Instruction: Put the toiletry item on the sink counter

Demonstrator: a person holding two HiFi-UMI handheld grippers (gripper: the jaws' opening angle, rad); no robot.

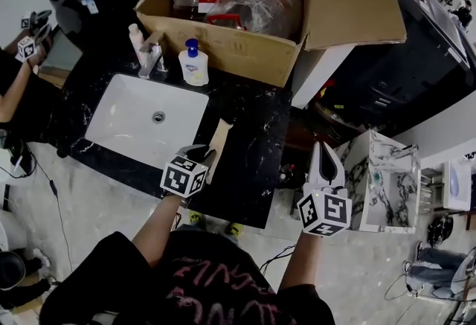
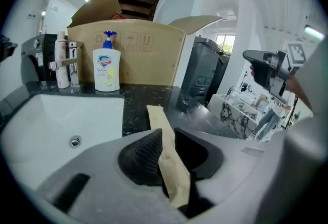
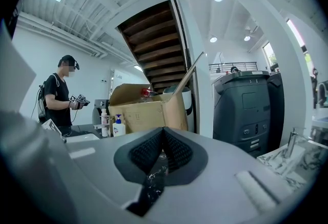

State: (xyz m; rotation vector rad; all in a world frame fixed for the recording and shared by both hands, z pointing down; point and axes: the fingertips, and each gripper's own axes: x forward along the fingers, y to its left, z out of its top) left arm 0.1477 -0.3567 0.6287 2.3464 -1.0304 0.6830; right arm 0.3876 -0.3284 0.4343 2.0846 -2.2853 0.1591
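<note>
A long flat tan paper packet (image 2: pixel 165 152) is pinched between the jaws of my left gripper (image 2: pixel 167 135), and its far end reaches out over the black marble counter (image 2: pixel 154 96). In the head view the left gripper (image 1: pixel 207 155) hovers over the counter (image 1: pixel 256 139) just right of the white sink basin (image 1: pixel 141 117), with the packet (image 1: pixel 219 137) pointing away from me. My right gripper (image 1: pixel 325 158) is off the counter's right edge, above the floor. It is shut with nothing in it (image 3: pixel 163 142).
An open cardboard box (image 1: pixel 238 11) full of items stands at the back of the counter. In front of it are a pump soap bottle (image 1: pixel 193 65), the faucet (image 1: pixel 151 56) and a slim tube. A marble-patterned rack (image 1: pixel 383 182) stands at right. A person (image 1: pixel 18 85) stands at left.
</note>
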